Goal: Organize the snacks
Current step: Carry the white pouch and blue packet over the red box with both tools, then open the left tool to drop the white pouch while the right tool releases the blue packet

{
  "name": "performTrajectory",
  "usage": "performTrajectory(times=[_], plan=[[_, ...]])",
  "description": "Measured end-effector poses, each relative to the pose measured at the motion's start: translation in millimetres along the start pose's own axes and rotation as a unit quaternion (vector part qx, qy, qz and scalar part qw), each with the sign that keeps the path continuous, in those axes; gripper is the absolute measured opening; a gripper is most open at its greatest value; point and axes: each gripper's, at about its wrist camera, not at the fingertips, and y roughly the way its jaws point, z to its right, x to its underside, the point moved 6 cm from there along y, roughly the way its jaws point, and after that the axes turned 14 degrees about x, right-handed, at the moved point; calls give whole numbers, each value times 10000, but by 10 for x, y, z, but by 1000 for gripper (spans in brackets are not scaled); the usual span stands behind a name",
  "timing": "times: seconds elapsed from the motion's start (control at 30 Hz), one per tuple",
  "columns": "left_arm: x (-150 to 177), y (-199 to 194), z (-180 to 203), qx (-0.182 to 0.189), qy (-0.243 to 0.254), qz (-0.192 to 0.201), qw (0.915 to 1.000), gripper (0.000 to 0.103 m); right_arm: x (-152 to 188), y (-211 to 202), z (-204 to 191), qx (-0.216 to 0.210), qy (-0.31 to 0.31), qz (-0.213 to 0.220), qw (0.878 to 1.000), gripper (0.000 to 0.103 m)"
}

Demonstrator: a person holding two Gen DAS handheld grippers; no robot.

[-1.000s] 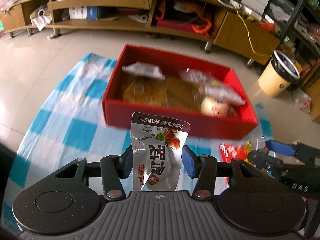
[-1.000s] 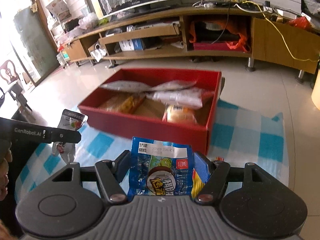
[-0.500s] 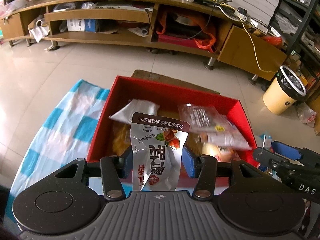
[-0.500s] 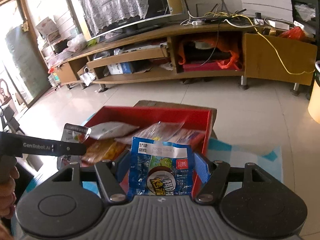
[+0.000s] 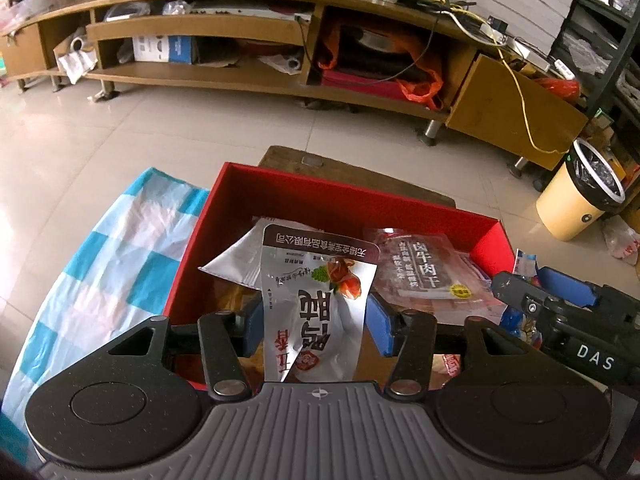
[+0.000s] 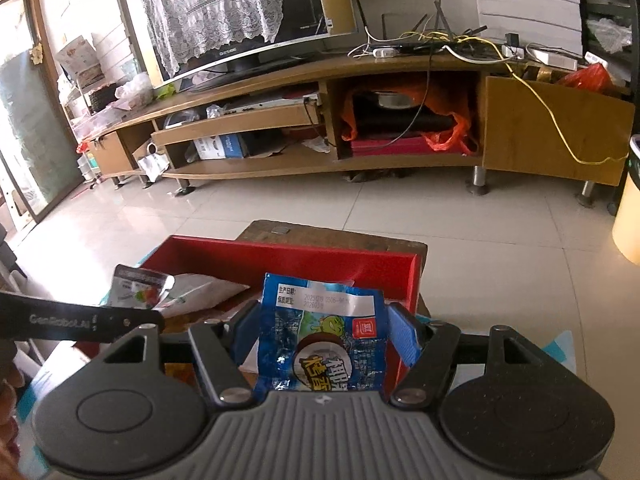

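**Two pairs of tongs carried snack packets over a red box**

From the left wrist, the left tongs (image 5: 312,320) had a silver pouch (image 5: 316,300) between their pads, the jaws just then easing apart. The pouch's long axis ran straight ahead of the tongs, its print upside down. Beyond their tips lay the red box (image 5: 352,204), with a clear packet (image 5: 424,268) inside, a checked cloth (image 5: 100,260) to the left and the right tongs (image 5: 532,286) to the right. A lined bin (image 5: 576,200) stood far right, seen whole only here. From the right wrist, the right tongs (image 6: 320,328) were clamped narrowly on a blue packet (image 6: 324,340), standing upright with its date-stamped edge farthest from them. The left tongs (image 6: 132,320) reached in from the left. Only here showed the lace-draped television (image 6: 240,12) on the wooden cabinet (image 6: 400,68) and the wooden stool (image 6: 332,236) under the box, on pale tiles (image 6: 460,208).
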Motion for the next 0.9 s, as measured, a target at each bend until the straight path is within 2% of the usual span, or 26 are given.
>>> performTrajectory(times=[0.03,0.1,0.3,0.37,0.5,0.63,0.9], plan=[[4,14,4,26,8,-28,10000,63,12,31,7,-16,-2,-82,10000,67],[12,31,3,-2,-5,-37,10000,73,18,49,29,-65,64,-108,9999,67],[-8,-29,57,-36,81,82,9999,81,-15,8,82,-2,132,-3,9999,68],[-7,-63,74,-38,88,99,9999,81,-20,-33,82,6,109,82,9999,73],[10,-141,87,14,48,123,9999,82,-44,-49,91,-33,149,150,9998,74],[34,-199,87,13,40,137,9999,83,-76,-132,21,-318,136,191,9992,74],[269,-328,89,22,53,-21,10000,83,19,-256,42,-198,65,80,9998,74]])
